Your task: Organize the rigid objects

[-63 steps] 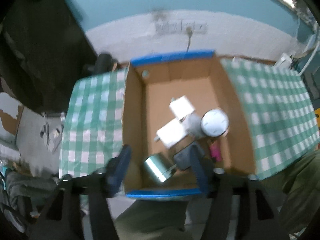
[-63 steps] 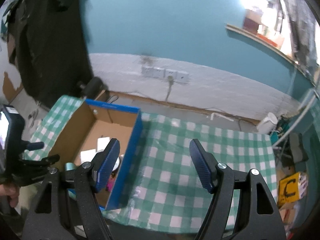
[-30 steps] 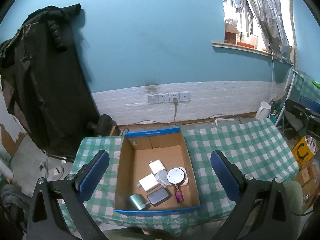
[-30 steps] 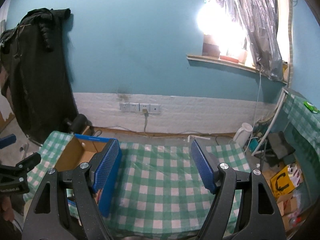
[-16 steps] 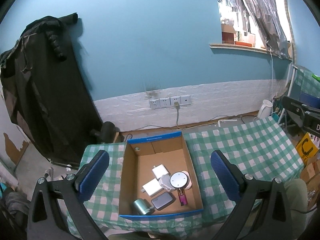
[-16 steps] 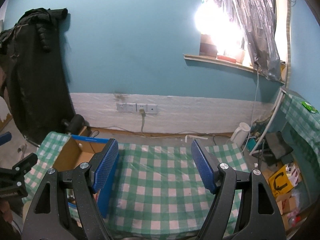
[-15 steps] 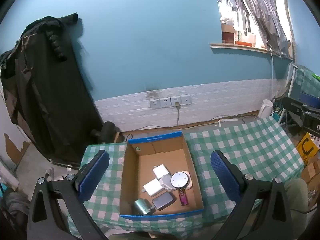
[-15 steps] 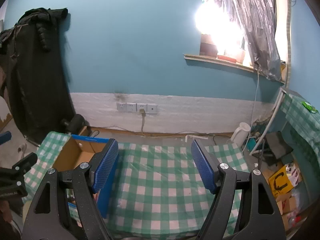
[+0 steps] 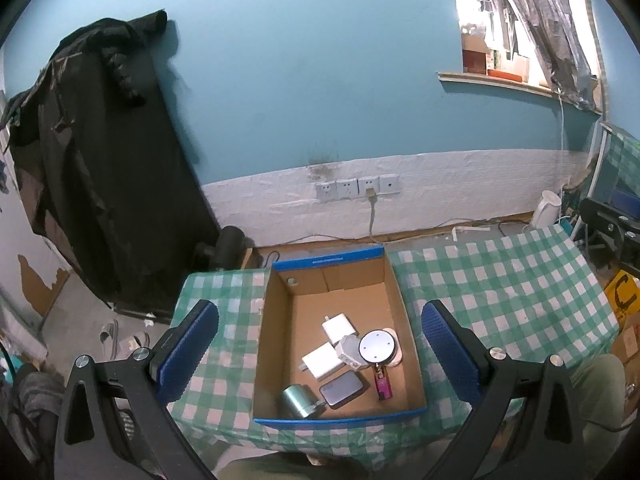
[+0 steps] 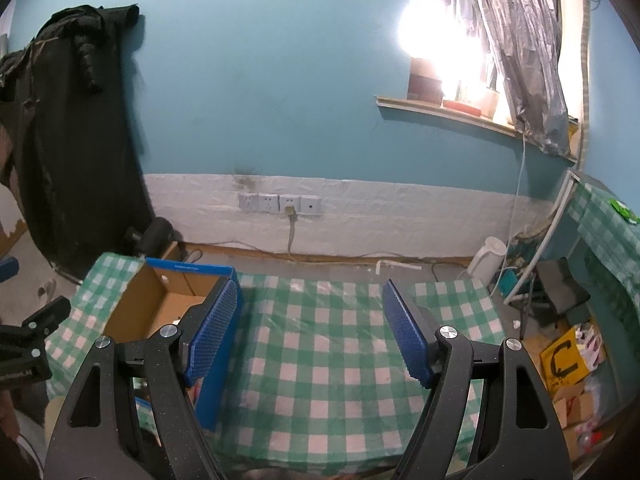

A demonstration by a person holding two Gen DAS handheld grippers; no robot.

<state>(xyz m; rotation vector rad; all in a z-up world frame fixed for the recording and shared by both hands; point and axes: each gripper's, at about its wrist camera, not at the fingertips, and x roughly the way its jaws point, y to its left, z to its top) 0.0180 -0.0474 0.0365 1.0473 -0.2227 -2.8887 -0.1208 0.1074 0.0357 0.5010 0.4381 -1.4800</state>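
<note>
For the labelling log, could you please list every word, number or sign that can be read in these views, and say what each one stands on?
"C": a big black letter on the yellow sign on the floor right of the table; also seen in the left wrist view.
White print on the cardboard box's blue rim: too small to read.
Lettering on the purple lighter in the box: too blurred to read.
Nothing else bears legible text.
</note>
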